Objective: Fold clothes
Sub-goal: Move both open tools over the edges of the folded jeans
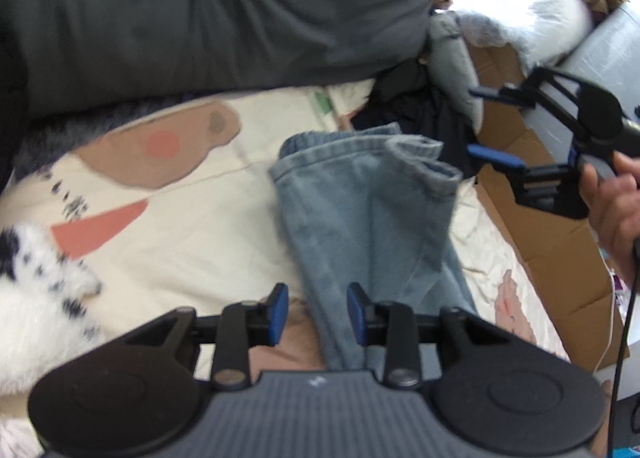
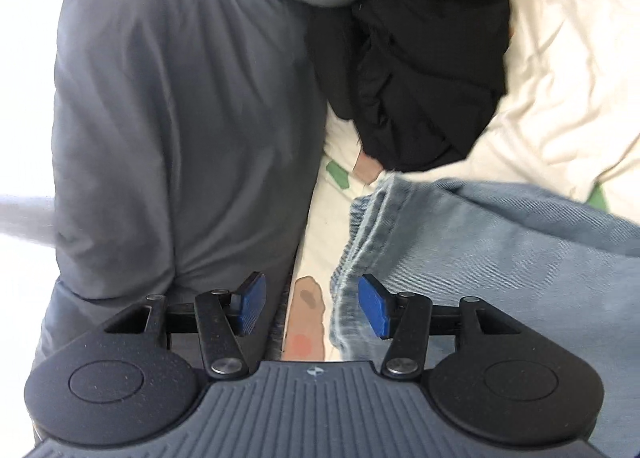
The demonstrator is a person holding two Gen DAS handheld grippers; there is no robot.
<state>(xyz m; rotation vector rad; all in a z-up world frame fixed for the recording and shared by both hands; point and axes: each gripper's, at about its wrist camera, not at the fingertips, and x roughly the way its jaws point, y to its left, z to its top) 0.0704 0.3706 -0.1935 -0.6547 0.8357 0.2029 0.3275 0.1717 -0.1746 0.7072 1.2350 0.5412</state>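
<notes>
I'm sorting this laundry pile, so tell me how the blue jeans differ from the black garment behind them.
The jeans are light blue denim; the black garment is dark, thinner-looking cloth. The jeans lie flattened and doubled over with hems and seams showing; the black garment sits in a crumpled heap. The jeans lie between the left gripper's open jaws; the black garment lies beyond both grippers. Both rest on the cream printed bedsheet.

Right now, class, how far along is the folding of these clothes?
Done: the jeans lie doubled over on the patterned bedsheet. In hand: nothing; the left gripper straddles the denim with its pads apart, and the right gripper is open and empty. Left: the black garment is crumpled, unfolded.
</notes>
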